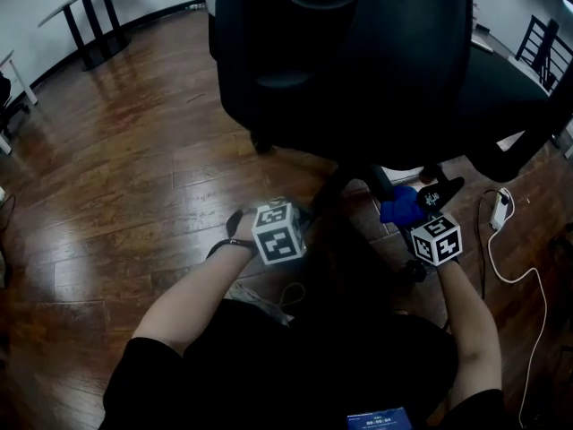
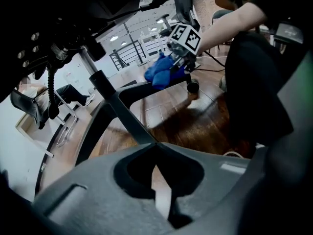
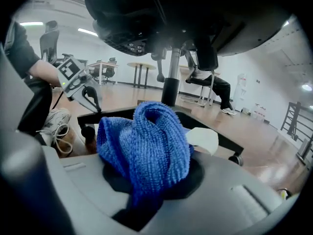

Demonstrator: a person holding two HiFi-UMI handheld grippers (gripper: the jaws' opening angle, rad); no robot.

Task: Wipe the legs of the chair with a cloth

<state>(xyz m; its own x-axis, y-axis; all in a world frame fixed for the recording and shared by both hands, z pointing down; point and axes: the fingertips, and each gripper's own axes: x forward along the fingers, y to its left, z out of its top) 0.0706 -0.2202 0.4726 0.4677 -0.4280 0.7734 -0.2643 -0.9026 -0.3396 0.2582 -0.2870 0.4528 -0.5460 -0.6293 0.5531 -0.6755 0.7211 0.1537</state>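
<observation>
Cloth (image 3: 146, 141): blue, with a ribbed, nubbly weave, bunched into soft rounded folds.
Right gripper (image 3: 146, 195): grey matte shell, jaws clamped on the cloth's lower end.
Where the cloth is: under the chair (image 1: 358, 52) seat, against one chair leg (image 2: 137, 88) and near that leg's caster (image 2: 193, 86).
Chair legs: black, smooth, flat spokes spreading from a metal column (image 3: 172, 65).
Left gripper (image 2: 157, 148): jaws together with nothing between them, tips right at another spoke.
Floor (image 1: 134, 177): dark glossy wood planks.

The chair seat (image 1: 358, 52) ran off the head view's top edge, hiding most legs (image 1: 340, 186); the cloth (image 3: 144, 146) covered the right gripper's (image 3: 144, 195) jaws.
</observation>
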